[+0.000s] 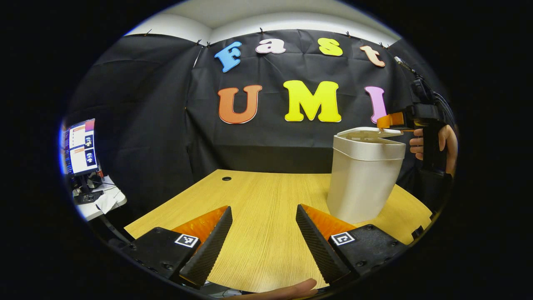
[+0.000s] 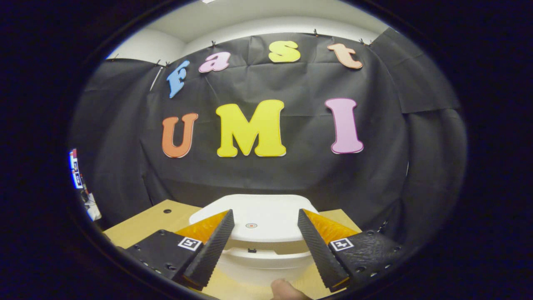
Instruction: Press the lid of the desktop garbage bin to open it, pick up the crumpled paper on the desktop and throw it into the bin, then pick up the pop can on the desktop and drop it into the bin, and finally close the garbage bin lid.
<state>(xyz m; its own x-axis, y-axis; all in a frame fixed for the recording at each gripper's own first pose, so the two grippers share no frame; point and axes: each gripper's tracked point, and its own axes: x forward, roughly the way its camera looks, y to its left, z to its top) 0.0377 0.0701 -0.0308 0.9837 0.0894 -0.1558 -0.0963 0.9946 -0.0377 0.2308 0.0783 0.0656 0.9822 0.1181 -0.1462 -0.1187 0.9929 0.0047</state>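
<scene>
One bin [image 1: 363, 175]; two grippers, jaws apart

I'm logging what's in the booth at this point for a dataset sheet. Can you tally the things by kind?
Garbage bin, white, lid slightly raised: 1
Handheld grippers: 2, the left gripper and the right gripper, both open
Wooden desktop: 1
Computer monitor on a side desk: 1
Keyboard below it: 1
Total: 6

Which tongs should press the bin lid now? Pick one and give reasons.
Right. The right tongs hover open directly above the white plastic bin's lid. The left tongs sit low over the wooden desk, beside the bin.
</scene>
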